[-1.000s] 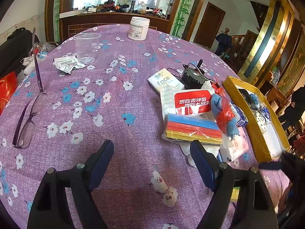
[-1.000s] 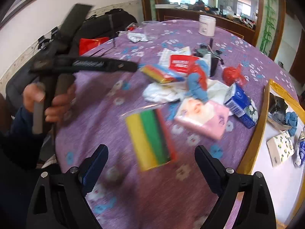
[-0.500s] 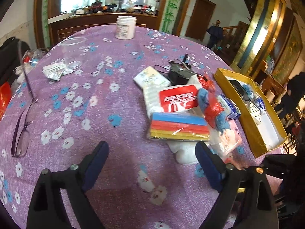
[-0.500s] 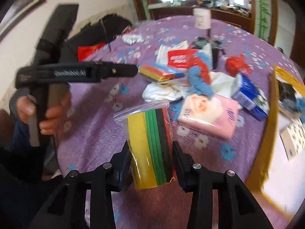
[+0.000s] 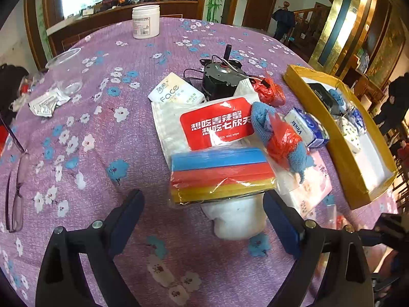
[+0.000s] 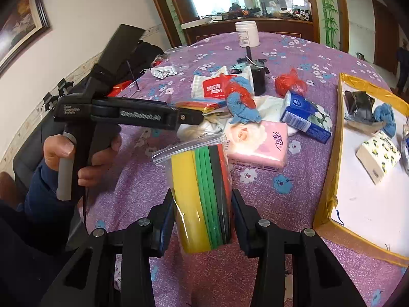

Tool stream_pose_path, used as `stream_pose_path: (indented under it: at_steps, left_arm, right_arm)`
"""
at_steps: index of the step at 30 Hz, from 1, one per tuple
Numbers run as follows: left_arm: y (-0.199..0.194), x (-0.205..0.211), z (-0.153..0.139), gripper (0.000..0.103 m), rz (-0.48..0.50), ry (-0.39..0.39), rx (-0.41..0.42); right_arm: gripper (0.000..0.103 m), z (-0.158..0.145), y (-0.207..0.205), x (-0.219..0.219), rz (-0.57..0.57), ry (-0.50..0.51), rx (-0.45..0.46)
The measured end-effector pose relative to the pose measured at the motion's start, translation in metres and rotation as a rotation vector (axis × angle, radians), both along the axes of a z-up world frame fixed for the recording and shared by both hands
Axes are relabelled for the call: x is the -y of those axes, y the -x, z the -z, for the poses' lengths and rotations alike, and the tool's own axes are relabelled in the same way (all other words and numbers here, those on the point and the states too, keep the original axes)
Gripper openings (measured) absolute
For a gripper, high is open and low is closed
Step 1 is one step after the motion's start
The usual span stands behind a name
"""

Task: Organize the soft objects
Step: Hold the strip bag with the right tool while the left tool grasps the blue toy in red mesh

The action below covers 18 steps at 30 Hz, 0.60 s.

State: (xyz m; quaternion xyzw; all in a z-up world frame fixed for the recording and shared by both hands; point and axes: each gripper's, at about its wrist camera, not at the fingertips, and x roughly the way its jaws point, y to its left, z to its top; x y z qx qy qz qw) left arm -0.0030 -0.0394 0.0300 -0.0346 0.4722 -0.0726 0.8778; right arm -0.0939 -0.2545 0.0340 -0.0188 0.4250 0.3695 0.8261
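Observation:
My right gripper (image 6: 203, 204) is shut on a bagged sponge pack (image 6: 202, 192) with yellow, green, black and red layers, held upright over the purple cloth. My left gripper (image 5: 203, 212) stands open just short of the pile. Between its fingers lie a second bagged sponge pack (image 5: 219, 174), blue, red and yellow, and a white soft lump (image 5: 235, 217). Behind these are a red wet-wipe pack (image 5: 217, 125), a blue cloth tangled with a red bag (image 5: 278, 138) and a pink tissue pack (image 6: 258, 143). A hand (image 6: 66, 153) holds the left gripper's handle.
A yellow-rimmed box (image 5: 332, 138) at the right holds tissue packs and a blue cloth. A black motor (image 5: 219, 79), a blue tissue pack (image 6: 306, 117), a white jar (image 5: 145, 21), a clear cup (image 5: 66, 74) and glasses (image 5: 15, 199) lie on the round table.
My right gripper closed on the yellow-green sponge pack, which now stands upright between its pads. My left gripper spread wider and moved closer to the pile.

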Motion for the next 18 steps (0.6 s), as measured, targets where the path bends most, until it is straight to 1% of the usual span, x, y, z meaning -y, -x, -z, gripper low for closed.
stream_pose_path:
  at_steps: [2, 4, 6, 9, 11, 13, 14, 15, 18]
  left_arm:
    - [0.006, 0.000, -0.008, 0.093, 0.025, 0.027, 0.032]
    - [0.010, 0.007, -0.013, 0.093, 0.067, 0.021, 0.056]
    - [0.011, 0.014, -0.014, 0.093, 0.093, -0.001, 0.061]
    - [0.008, 0.020, -0.017, 0.093, 0.109, 0.008, 0.054]
    - [0.001, 0.021, -0.021, 0.093, 0.101, 0.052, 0.044]
    - [-0.007, 0.023, -0.022, 0.093, 0.094, 0.134, 0.016]
    - [-0.012, 0.025, -0.022, 0.093, 0.089, 0.157, 0.007]
    - [-0.019, 0.029, -0.021, 0.093, 0.074, 0.163, 0.001]
    - [-0.032, 0.040, -0.017, 0.093, 0.049, 0.149, -0.010]
  right_arm:
    - [0.045, 0.001, -0.001, 0.003, 0.008, -0.005, -0.005]
    - [0.045, 0.001, -0.001, 0.006, 0.018, -0.010, -0.008]
    - [0.045, 0.000, -0.002, 0.009, 0.031, -0.016, -0.010]
    - [0.045, -0.004, -0.002, 0.013, 0.048, -0.029, -0.003]
    - [0.045, -0.007, -0.003, 0.016, 0.060, -0.036, 0.001]
    - [0.045, -0.009, -0.003, 0.018, 0.069, -0.039, 0.007]
    - [0.045, -0.010, -0.002, 0.019, 0.075, -0.039, 0.010]
    - [0.045, -0.011, -0.002, 0.021, 0.079, -0.039, 0.011]
    - [0.045, -0.012, 0.000, 0.026, 0.089, -0.040, 0.017]
